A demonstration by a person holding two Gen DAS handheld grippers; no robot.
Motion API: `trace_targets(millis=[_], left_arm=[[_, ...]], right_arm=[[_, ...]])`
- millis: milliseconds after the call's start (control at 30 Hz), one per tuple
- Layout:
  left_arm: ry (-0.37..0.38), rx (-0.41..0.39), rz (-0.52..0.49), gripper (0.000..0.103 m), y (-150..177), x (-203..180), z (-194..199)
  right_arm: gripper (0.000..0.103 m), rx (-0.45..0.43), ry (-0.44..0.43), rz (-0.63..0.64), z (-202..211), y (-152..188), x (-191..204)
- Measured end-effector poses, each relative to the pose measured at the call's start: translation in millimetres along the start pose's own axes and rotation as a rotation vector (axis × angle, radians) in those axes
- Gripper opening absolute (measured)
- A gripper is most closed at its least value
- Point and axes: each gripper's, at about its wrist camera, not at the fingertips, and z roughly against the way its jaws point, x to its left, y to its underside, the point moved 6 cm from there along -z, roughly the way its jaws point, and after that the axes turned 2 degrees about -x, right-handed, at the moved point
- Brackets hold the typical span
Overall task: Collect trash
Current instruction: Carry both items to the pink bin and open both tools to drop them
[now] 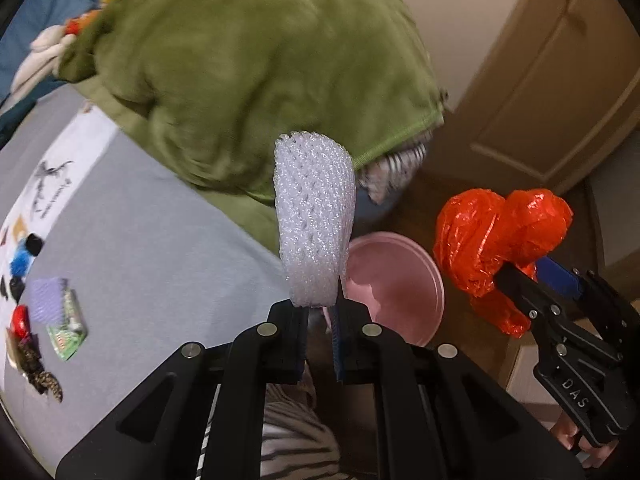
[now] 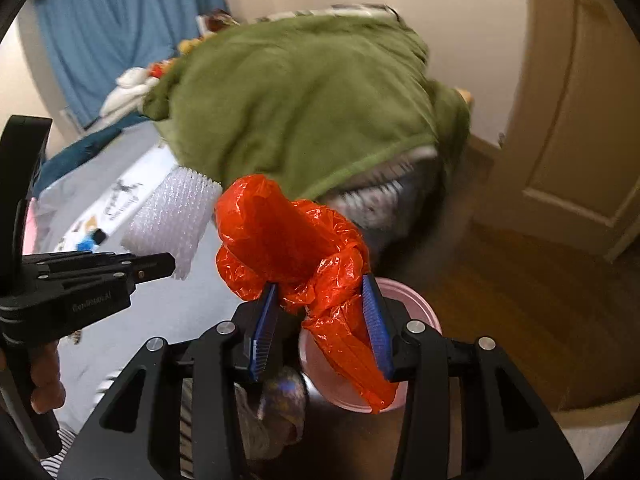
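Note:
My left gripper (image 1: 320, 312) is shut on a white foam net sleeve (image 1: 314, 220), which stands up from the fingertips; it also shows in the right wrist view (image 2: 172, 220). My right gripper (image 2: 320, 320) is shut on a crumpled orange plastic bag (image 2: 288, 248), seen too in the left wrist view (image 1: 496, 236). A pink round bin (image 1: 396, 280) stands on the floor just below both grippers, and in the right wrist view (image 2: 412, 296) the bag hangs over its rim. More small wrappers and scraps (image 1: 60, 312) lie on the grey bed sheet at the left.
A green blanket (image 1: 256, 68) is heaped on the bed (image 1: 160, 248), over striped cloth at the bed's end. A beige door (image 2: 580, 120) stands at the right above a wooden floor (image 2: 520, 280). A blue curtain (image 2: 120, 32) hangs at the back.

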Motion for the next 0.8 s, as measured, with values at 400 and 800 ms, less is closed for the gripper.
trace_targets(millis=[400,800], left_arm=[[0.025,0.205,-0.149,0.010,13,-67,-100],[-0.004,0.281,-0.171,0.066,20,-79,-144]], right_arm=[[0.042,0.190,0.053,-0.157,-71,49,-73],[0.061,0.245,0.060,-0.248,-102,66,-98]])
